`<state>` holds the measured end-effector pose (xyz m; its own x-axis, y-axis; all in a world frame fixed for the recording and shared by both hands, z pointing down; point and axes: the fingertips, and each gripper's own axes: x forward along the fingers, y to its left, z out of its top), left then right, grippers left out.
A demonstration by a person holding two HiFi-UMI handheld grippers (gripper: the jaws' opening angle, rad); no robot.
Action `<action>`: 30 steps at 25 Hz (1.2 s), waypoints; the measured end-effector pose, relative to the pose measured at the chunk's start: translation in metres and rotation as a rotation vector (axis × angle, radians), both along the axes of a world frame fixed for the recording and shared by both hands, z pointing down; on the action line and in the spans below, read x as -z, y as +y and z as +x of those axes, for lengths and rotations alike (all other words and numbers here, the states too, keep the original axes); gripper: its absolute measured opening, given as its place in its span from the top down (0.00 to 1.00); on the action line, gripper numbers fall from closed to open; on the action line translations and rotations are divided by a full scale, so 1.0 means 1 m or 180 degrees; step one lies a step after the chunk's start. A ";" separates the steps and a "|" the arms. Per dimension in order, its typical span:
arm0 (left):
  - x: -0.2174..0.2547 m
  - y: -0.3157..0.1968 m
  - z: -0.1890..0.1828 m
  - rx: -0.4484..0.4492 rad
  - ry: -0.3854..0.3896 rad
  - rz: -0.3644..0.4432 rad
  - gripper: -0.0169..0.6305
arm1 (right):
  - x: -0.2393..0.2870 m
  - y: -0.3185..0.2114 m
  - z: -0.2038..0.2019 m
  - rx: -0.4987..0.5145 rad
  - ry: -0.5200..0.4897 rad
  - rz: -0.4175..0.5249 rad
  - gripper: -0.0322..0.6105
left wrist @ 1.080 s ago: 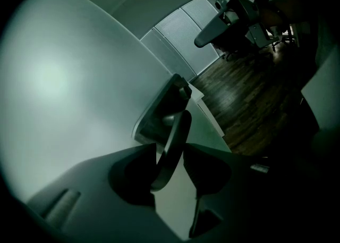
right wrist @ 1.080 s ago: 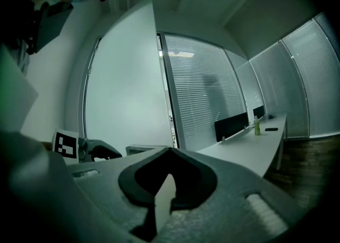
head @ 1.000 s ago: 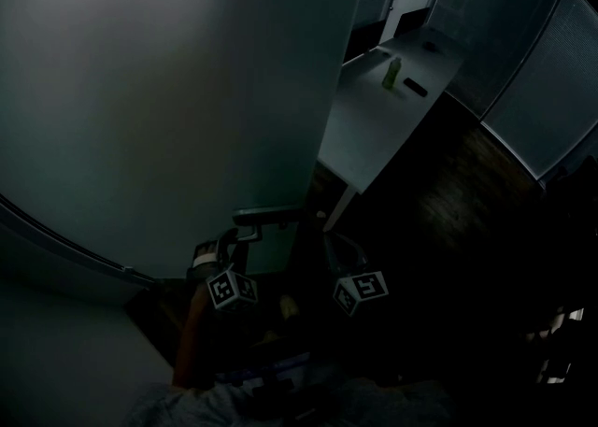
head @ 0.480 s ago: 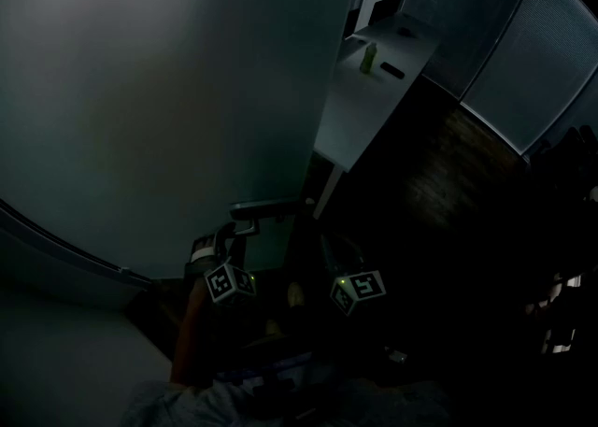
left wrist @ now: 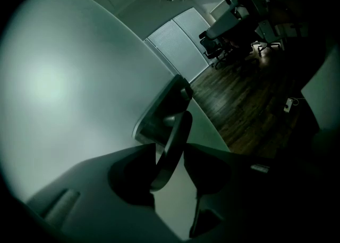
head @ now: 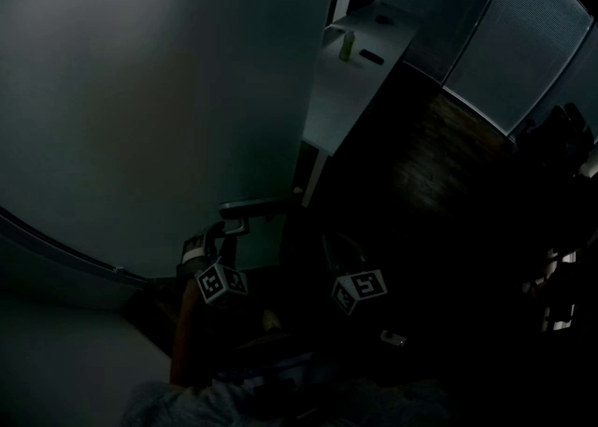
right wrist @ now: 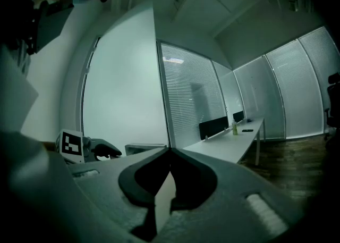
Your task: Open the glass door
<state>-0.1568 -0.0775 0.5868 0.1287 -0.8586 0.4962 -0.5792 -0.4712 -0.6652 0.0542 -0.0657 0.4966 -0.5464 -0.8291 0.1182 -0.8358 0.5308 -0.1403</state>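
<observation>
Since the earlier pictures were taken: the glass door's (head: 159, 89) free edge has drifted leftward across the head view, and the handle (head: 257, 206) and left gripper (head: 231, 228) have gone with it. The white desk (head: 350, 89) and green bottle (head: 348, 45) past the door now sit higher and further left, and more wooden floor (head: 439, 163) shows beside the door.
Left gripper: its jaws are clamped on the lever handle (left wrist: 179, 127), one pad on each side, the same grip as before.
Right gripper: its jaws (right wrist: 169, 154) are pressed together with nothing between them. It is held off the door's free edge, clear of the glass, and its marker cube (head: 360, 290) has hardly shifted.
Glass door: a pale frosted panel. The handle juts from the lock plate (left wrist: 159, 122) at the door's free edge.
Person: a forearm (head: 187, 341) reaches toward the door behind the left gripper.
Beyond the door: the long desk carries the bottle and a flat dark object (head: 372, 57). Walls with blinds (head: 505, 51) stand farther off, and dark office chairs (left wrist: 218, 50) are well apart from the door.
On the floor: a small pale object (head: 392, 338) lies off the door's free edge, too dim to identify.
In the way: the desk's near end stands just past the door's free edge.
</observation>
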 end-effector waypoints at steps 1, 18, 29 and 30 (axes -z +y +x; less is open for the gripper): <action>0.000 0.000 0.000 0.0001 -0.0005 0.0001 0.71 | 0.000 0.000 0.001 -0.0002 -0.0003 -0.0003 0.95; 0.000 0.073 0.007 -0.0117 -0.0031 -0.0037 0.70 | 0.000 0.084 0.005 0.0011 -0.0074 0.0007 0.95; -0.010 0.122 0.008 -0.0208 -0.0046 -0.0045 0.69 | -0.007 0.142 0.006 -0.0035 -0.0052 0.0027 0.95; -0.011 0.125 0.007 -0.0215 -0.0052 -0.0037 0.69 | -0.007 0.146 0.006 -0.0044 -0.0054 0.0027 0.95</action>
<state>-0.1495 0.0477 0.5978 0.1779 -0.8425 0.5085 -0.5349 -0.5165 -0.6686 0.0598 0.0801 0.5039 -0.5368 -0.8375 0.1018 -0.8406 0.5205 -0.1500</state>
